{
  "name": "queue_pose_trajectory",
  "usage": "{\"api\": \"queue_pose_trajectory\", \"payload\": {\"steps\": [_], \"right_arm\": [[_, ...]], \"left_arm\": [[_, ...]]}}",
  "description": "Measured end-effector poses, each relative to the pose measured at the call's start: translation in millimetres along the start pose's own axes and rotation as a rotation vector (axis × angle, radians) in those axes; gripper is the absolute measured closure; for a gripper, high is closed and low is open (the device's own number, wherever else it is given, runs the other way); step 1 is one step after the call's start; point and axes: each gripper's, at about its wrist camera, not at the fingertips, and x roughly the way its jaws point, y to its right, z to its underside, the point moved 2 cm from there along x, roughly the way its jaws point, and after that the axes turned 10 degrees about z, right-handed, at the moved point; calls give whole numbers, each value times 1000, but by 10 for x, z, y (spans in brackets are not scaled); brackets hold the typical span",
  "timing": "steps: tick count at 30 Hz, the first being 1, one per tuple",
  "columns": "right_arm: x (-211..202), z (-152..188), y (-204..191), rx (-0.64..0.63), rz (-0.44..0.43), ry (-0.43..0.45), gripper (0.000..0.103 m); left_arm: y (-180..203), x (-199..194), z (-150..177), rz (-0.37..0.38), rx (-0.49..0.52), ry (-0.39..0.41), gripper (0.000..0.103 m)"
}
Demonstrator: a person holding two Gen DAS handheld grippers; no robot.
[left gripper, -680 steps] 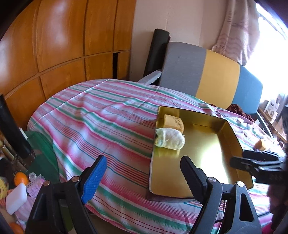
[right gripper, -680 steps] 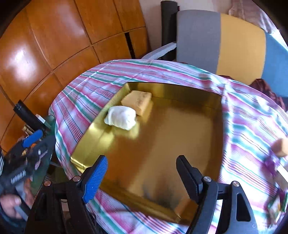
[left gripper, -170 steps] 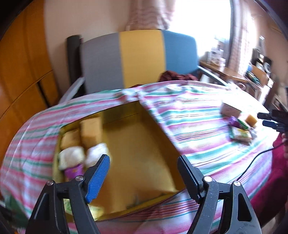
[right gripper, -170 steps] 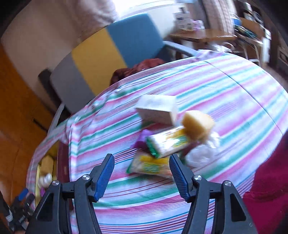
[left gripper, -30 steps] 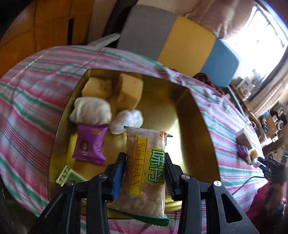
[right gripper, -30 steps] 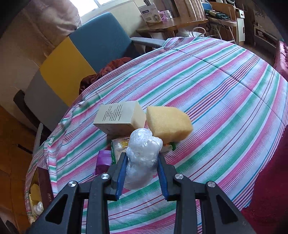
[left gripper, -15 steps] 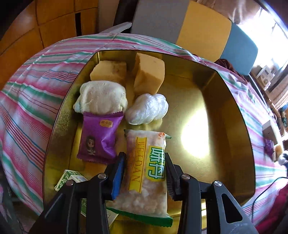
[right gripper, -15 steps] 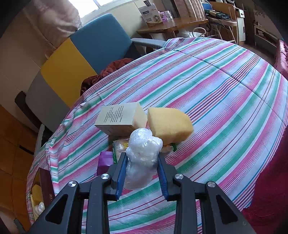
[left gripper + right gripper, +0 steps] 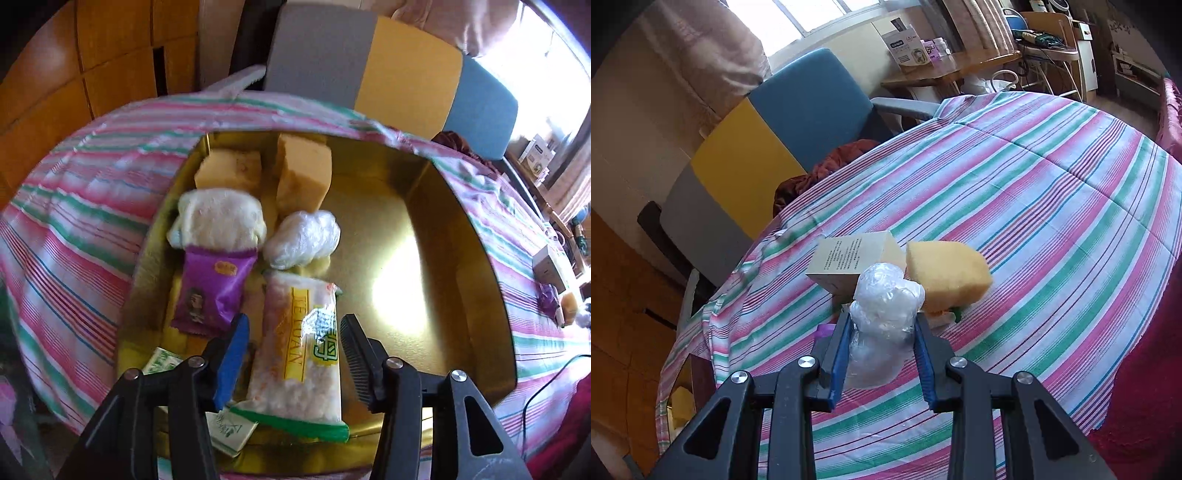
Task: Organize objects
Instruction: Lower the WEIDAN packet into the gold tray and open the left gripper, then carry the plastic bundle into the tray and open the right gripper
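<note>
A gold tray (image 9: pixel 454 236) lies on the striped tablecloth in the left wrist view. In it are two yellow sponge blocks (image 9: pixel 303 173), a cream cloth roll (image 9: pixel 218 218), a clear plastic bundle (image 9: pixel 303 236), a purple snack packet (image 9: pixel 210 291) and a long rice-cracker packet (image 9: pixel 299 350). My left gripper (image 9: pixel 293 336) straddles the cracker packet; its jaws are opening and the pads stand clear of the packet. My right gripper (image 9: pixel 882 336) is shut on a crumpled clear plastic bundle (image 9: pixel 882 314), held just above the cloth in front of a cardboard box (image 9: pixel 849 258) and a yellow sponge (image 9: pixel 945 277).
Small green-and-white packets (image 9: pixel 229 428) lie at the tray's near left corner. A grey, yellow and blue chair (image 9: pixel 369 62) stands behind the table. A purple packet (image 9: pixel 823 330) peeks out beside the right gripper. A dark red cloth (image 9: pixel 1145 369) lies at the table's right edge.
The left gripper's jaws have spread apart and let go of the cracker packet, which now lies in the tray. The right gripper keeps its hold on the plastic bundle.
</note>
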Motion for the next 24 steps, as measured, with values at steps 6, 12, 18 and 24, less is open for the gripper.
{"api": "queue_pose_trajectory", "payload": {"steps": [6,12,18,24], "right_arm": [[-333,22,-312,-97,-59,53,71],[-600,340,-1209,-363,-236,-1,71],[-654,1076,-2244,-678,-398,-139,71],[-605,1715,-2857,-854,-481,-242,71]], "left_arm": [[-6,-380,-71,-21,36,114,47],[3,-591,-73,-20,52,166,46],[-25,-692,-21,-29,60,191,46],[-153,-748,34,-34,43,201,46]]}}
